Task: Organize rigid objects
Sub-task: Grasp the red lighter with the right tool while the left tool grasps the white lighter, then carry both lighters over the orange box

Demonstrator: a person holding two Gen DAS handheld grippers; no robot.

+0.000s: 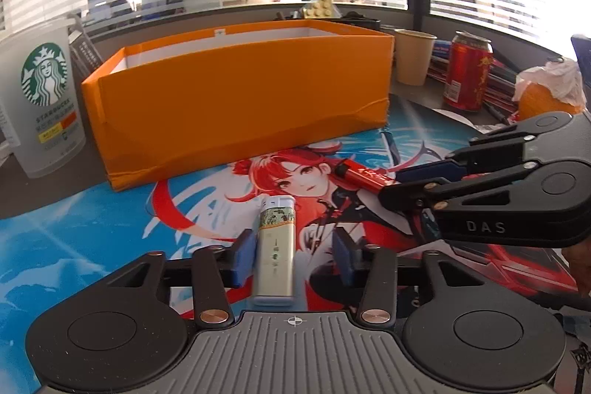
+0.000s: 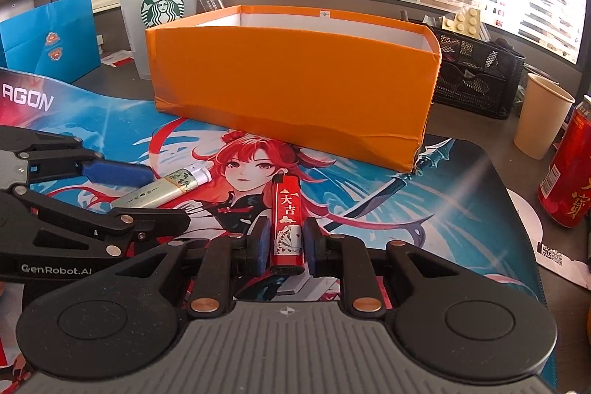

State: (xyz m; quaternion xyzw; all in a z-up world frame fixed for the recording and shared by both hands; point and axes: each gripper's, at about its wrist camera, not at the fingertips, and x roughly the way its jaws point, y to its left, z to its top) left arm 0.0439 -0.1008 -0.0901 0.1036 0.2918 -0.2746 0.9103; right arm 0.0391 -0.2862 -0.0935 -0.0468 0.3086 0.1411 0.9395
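The right gripper (image 2: 285,239) squeezes the red lighter (image 2: 286,220), the left gripper (image 1: 293,255) is loose around the pale lighter (image 1: 276,246), so next comes pinching, then lifting toward the orange box (image 1: 240,91).

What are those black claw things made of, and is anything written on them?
Both are handheld tools: black linkage arms with brass-coloured rivets, round black discs either side, and a ribbed grey plate with a small crosshair mark. The fingers carry blue pads. The right gripper shows "DAS" on its side, the left gripper "GenRobot.AI". No cables or sleeves show.
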